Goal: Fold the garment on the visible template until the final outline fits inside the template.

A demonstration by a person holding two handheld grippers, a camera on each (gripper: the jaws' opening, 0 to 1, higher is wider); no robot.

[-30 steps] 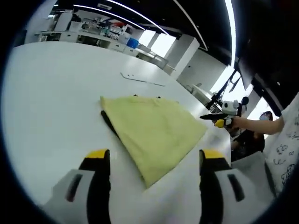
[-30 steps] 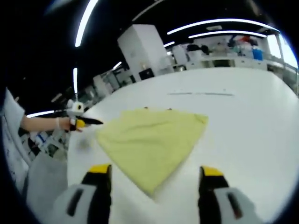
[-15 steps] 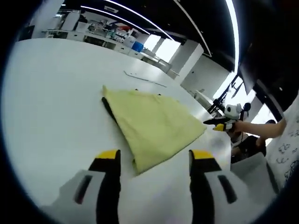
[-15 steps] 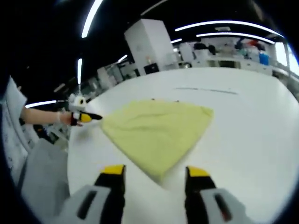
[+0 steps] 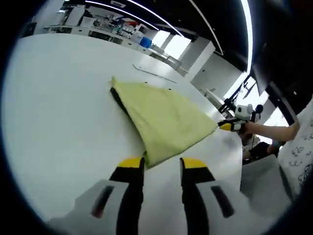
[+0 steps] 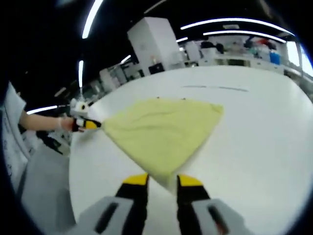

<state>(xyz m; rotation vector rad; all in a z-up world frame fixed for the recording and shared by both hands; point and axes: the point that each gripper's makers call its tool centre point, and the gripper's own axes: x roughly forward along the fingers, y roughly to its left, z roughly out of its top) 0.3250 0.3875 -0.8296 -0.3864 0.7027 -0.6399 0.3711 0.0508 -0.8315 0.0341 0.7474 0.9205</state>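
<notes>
The broad white table point(image 5: 58, 122) carried everything and lay bare on all sides of the yellow folded cloth garment point(image 5: 164, 115), so nothing stood between the cloth and either tool. In the left gripper view the garment lay straight ahead of the left gripper point(image 5: 162, 164), its long axis running away from the jaws and toward the upper left, and its nearest corner pointed into the gap between the 2 yellow tips. Those jaws were drawn close together but parted, with white table showing beside the corner, so they straddled the cloth rather than pinched it.

The right gripper view showed the same kind of relation at another corner of the garment point(image 6: 161, 129). That corner sat between the tips of the right gripper point(image 6: 162, 180), whose jaws were also narrowly apart and not yet clamped.

Each tool was therefore nearest its own corner. The right gripper point(image 5: 227, 126) showed at the garment's right-hand corner, and the left gripper point(image 6: 90, 124) at its left-hand corner.

A dark template strip point(image 5: 119, 99) showed just beside the garment's left edge. Thin dark line marks point(image 5: 151, 73) lay on the table beyond the garment's far edge.

Judging from this, the next move called for closing on both corners together.
</notes>
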